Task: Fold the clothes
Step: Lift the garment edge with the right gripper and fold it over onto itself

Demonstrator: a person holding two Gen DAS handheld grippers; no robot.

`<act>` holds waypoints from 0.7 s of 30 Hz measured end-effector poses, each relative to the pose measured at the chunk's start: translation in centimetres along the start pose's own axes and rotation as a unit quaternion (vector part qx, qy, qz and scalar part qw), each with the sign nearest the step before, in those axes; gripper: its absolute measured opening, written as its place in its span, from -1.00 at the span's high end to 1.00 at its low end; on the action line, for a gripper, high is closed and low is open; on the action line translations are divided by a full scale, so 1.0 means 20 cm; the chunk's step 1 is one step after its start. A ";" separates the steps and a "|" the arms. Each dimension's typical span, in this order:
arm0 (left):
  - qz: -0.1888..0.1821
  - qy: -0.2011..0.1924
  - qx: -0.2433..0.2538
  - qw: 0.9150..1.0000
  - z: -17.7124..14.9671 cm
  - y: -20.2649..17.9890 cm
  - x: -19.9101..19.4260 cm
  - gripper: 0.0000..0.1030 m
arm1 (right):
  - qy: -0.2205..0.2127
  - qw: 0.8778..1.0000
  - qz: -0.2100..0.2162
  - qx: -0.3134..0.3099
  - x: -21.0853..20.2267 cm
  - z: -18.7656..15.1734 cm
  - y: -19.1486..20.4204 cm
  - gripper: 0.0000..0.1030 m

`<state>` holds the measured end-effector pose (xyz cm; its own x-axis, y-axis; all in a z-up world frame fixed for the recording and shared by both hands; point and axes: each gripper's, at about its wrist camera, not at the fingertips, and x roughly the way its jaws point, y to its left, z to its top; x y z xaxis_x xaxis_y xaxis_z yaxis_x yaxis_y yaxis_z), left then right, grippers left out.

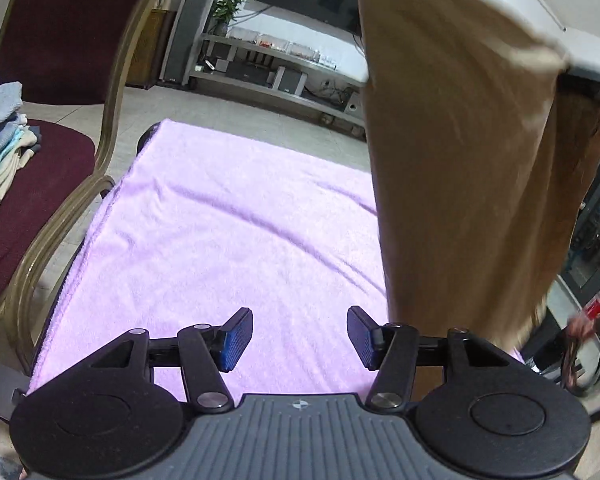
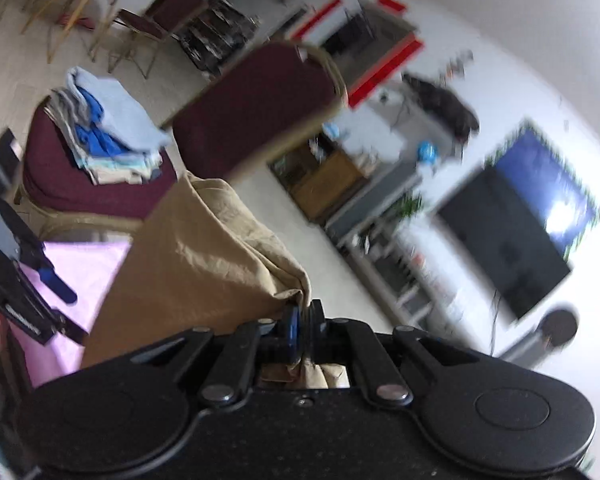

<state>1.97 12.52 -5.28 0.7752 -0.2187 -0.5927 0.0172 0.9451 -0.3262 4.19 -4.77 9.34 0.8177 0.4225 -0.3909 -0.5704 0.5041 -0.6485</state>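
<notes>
A: Where was the garment?

B: The tan garment (image 1: 452,168) hung in the air to the right of the tabletop's pink towel (image 1: 228,232), draping down past the towel's right edge. The right gripper (image 2: 303,330) held it up, its fingers closed on a bunched edge of the cloth.

A: And the other hand?

B: The left gripper (image 1: 300,338) hovered low over the pink towel with its fingers spread wide and nothing between them.

A: How would that cloth handle?

B: Soft and limp, I'd judge. It fell in long vertical folds and crumpled near the pinch, so it looked like light woven fabric that would swing and sag wherever it wasn't supported. Nothing fragile, and not slippery against ribbed pads.

A: Where to take hold?

B: Probably along the same top edge, well apart from the right grip, so the piece could spread flat onto the towel. A stack of folded clothes (image 1: 0,148) sat on the maroon chair (image 1: 40,216) at left.
</notes>
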 end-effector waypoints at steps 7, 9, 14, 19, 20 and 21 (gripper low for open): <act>0.040 0.045 0.024 0.998 -0.04 0.01 0.11 -0.03 | 0.085 0.993 -0.019 0.077 0.49 -0.40 0.01 0.90; 0.047 0.054 0.022 0.997 -0.03 0.01 0.13 -0.03 | 0.105 0.989 -0.023 0.097 0.62 -0.49 -0.01 0.90; 0.051 0.081 0.033 0.995 -0.03 -0.03 0.22 -0.03 | 0.164 0.972 -0.003 0.168 0.86 -0.68 -0.12 0.42; 0.043 0.095 0.042 0.994 -0.03 -0.07 0.25 -0.05 | 0.212 0.920 0.034 0.328 0.71 -0.87 -0.25 0.16; 0.040 0.095 0.042 0.994 -0.03 -0.08 0.26 -0.04 | 0.221 0.906 0.042 0.358 0.68 -0.91 -0.28 0.10; 0.035 0.093 0.044 0.994 -0.02 -0.09 0.27 -0.04 | 0.230 0.891 0.049 0.389 0.65 -0.95 -0.31 -0.01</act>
<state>5.84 9.47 -8.15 0.6469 -0.1845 -0.7400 0.0292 0.9756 -0.2177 19.77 -16.64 -4.14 0.6043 0.2298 -0.7629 -0.3753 0.9267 -0.0181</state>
